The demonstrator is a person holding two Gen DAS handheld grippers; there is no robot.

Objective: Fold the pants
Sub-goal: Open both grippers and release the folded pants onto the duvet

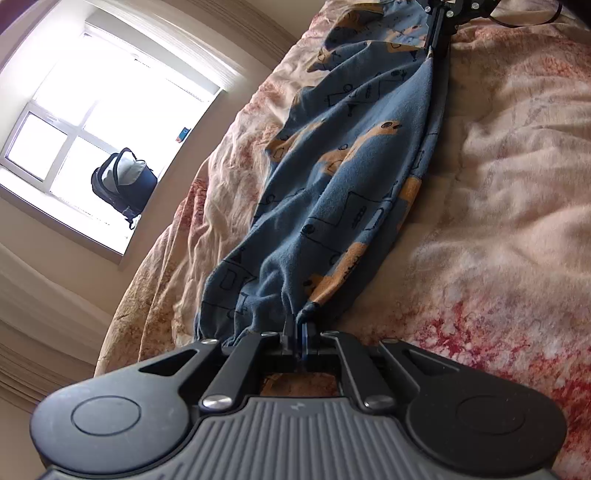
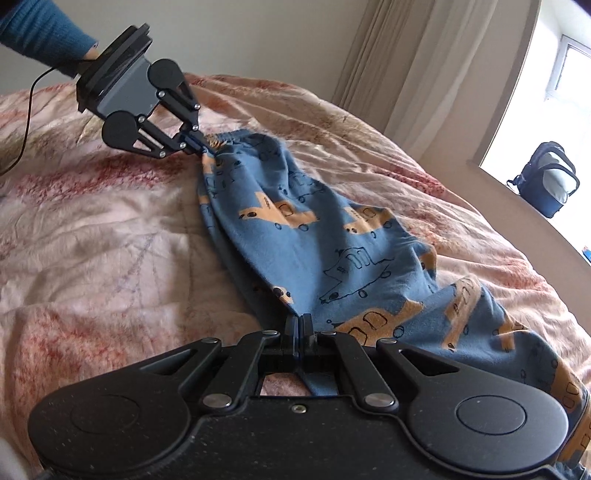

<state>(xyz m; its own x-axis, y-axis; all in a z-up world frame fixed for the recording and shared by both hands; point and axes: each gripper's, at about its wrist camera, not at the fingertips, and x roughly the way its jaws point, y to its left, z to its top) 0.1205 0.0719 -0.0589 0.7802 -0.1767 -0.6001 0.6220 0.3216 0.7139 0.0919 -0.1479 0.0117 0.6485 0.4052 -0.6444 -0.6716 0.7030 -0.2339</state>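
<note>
Blue pants (image 1: 351, 166) printed with orange vehicles and black outlines lie stretched along a pink floral bedspread (image 1: 517, 166). My left gripper (image 1: 297, 326) is shut on the gathered waistband end. At the far end the right gripper (image 1: 432, 42) pinches the same edge of the cloth. In the right wrist view the pants (image 2: 332, 236) run from my right gripper (image 2: 299, 321), shut on the fabric, up to the left gripper (image 2: 202, 147), which grips beside the elastic waistband. The edge between the two grippers is pulled fairly straight; the rest of the cloth sags in folds toward the window side.
The bedspread (image 2: 92, 221) is rumpled all around the pants. A dark backpack (image 1: 123, 181) (image 2: 546, 181) stands on the sill of a bright window (image 1: 92, 110). A curtain (image 2: 424, 55) hangs beyond the bed. A blue sleeve (image 2: 40, 29) and a black cable (image 2: 26, 122) trail behind the left gripper.
</note>
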